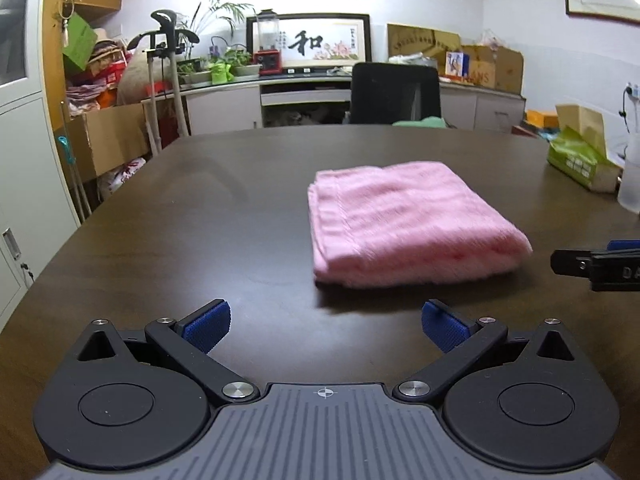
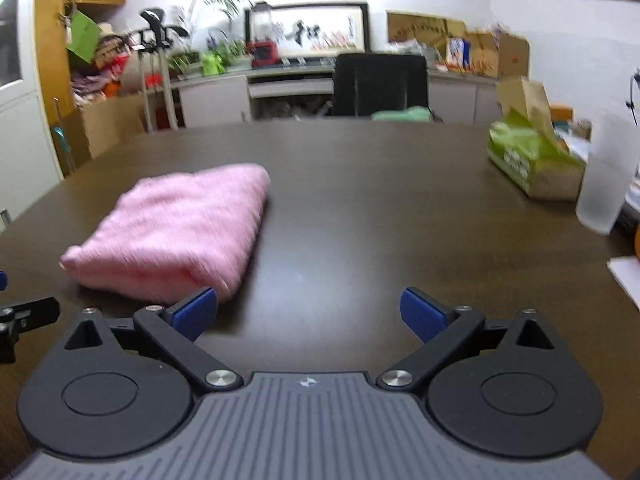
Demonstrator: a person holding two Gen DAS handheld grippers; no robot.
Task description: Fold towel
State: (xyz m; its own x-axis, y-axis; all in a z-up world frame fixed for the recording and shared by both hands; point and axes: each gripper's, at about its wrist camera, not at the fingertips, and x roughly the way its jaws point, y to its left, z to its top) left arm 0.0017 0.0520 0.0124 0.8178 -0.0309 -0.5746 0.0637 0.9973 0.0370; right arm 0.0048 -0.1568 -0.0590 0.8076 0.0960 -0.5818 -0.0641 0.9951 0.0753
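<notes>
Left wrist view: left gripper (image 1: 325, 326) hanging over the tabletop's near edge, jaws standing wide and released, blue pads (image 1: 208, 326) clamping nothing. Right gripper (image 2: 308, 314) likewise hovering spread apart over bare wood, nothing between its fingers; its tip is poking in at the right edge of the left view. Pink towel (image 1: 408, 226) lying folded in a thick rectangle on the dark tabletop (image 1: 200, 208), just beyond both grippers, between them, apart from the pads. Green tissue pack (image 2: 532, 160) sitting toward the far right corner, a paper sheet sticking up from its opening. Frosted cup (image 2: 608, 188) standing just beside it at the right edge, contents impossible to tell. Black chair (image 1: 394, 94) waiting behind the far edge.
</notes>
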